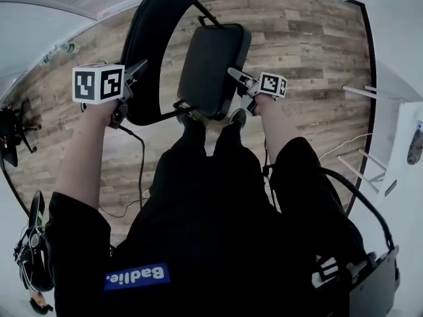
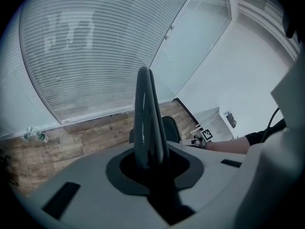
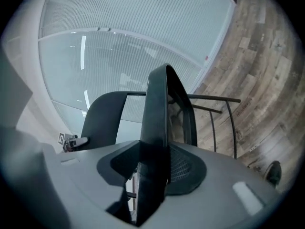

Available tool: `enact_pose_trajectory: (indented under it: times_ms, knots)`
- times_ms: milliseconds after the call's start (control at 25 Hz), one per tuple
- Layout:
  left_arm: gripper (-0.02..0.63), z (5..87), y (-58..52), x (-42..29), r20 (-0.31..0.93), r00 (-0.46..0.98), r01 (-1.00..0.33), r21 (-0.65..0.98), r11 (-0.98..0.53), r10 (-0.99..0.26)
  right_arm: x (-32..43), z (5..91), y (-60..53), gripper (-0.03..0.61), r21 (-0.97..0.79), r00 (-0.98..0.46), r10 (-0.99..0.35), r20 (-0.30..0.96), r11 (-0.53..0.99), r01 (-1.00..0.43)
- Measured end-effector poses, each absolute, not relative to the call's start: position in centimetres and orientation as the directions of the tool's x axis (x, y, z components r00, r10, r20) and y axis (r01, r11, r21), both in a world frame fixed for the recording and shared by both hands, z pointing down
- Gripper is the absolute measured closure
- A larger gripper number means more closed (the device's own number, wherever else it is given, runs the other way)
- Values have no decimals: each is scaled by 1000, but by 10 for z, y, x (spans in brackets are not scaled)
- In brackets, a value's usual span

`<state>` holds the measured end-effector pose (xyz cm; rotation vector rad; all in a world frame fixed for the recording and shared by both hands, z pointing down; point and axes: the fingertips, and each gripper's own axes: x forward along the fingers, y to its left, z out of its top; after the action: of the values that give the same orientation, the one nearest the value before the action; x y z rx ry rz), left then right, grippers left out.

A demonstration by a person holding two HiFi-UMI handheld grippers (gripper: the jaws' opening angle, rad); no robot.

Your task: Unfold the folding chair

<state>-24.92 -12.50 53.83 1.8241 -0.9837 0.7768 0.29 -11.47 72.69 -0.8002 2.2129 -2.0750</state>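
Observation:
The black folding chair stands on the wood floor in front of me, its arched backrest (image 1: 149, 38) at the left and its flat seat pad (image 1: 213, 65) beside it, tilted up. My left gripper (image 1: 134, 73) is at the backrest's left edge and shut on it. In the left gripper view that edge (image 2: 147, 118) rises as a dark blade straight out of the jaws. My right gripper (image 1: 236, 76) is at the seat's right edge. The seat (image 3: 159, 113) stands edge-on between the open jaws there, with the chair's thin legs (image 3: 214, 113) behind it.
My legs and shoes (image 1: 236, 117) stand right behind the chair. A white rack (image 1: 396, 144) is at the right, a black cable (image 1: 140, 170) trails on the floor, dark gear (image 1: 13, 134) lies at the left, and a blind-covered glass wall (image 2: 105, 46) is beyond.

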Motion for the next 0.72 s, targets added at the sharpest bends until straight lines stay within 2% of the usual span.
enact_pose_trajectory:
  times_ms: [200, 480, 720]
  knots:
    - [538, 560, -128, -238, 799, 523, -849, 456, -269, -296, 59, 763, -114, 426, -917, -825, -417, 382, -59, -395]
    - [540, 594, -152, -232, 785, 552, -830, 486, -272, -282, 113, 814, -124, 387, -894, -805, -403, 435, -90, -438]
    - [543, 622, -153, -258, 771, 552, -829, 466, -310, -318, 137, 853, -113, 371, -877, -772, -435, 463, -100, -470]
